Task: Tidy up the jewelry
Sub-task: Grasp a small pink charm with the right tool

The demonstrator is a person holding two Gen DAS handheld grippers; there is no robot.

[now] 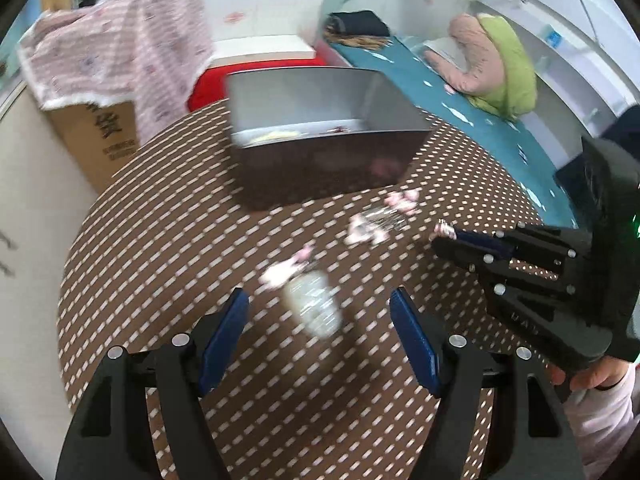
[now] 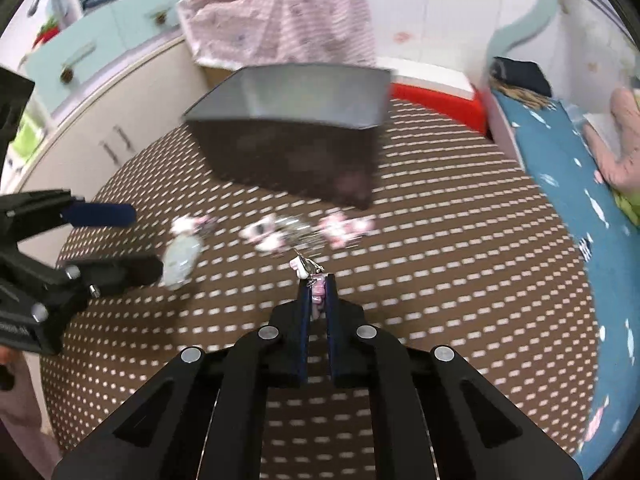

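Note:
A dark open box [image 1: 320,168] with a grey lid stands at the far side of the round brown dotted table [image 1: 160,240]; it also shows in the right wrist view [image 2: 296,160]. Pink and silver jewelry pieces [image 1: 380,220] lie in front of it, blurred, and a pale green piece [image 1: 314,304] lies between my left gripper's [image 1: 320,312] open fingers. My right gripper [image 2: 318,284] is shut on a small pink and silver trinket [image 2: 310,274] above the table. The right gripper [image 1: 444,236] also shows in the left wrist view.
A cardboard box [image 1: 100,140] under a pink striped cloth [image 1: 120,52] stands left of the table. A red and white chest [image 1: 260,60] lies behind it. A bed with a teal sheet [image 1: 460,120] runs along the right. White cabinets [image 2: 100,120] stand at the left.

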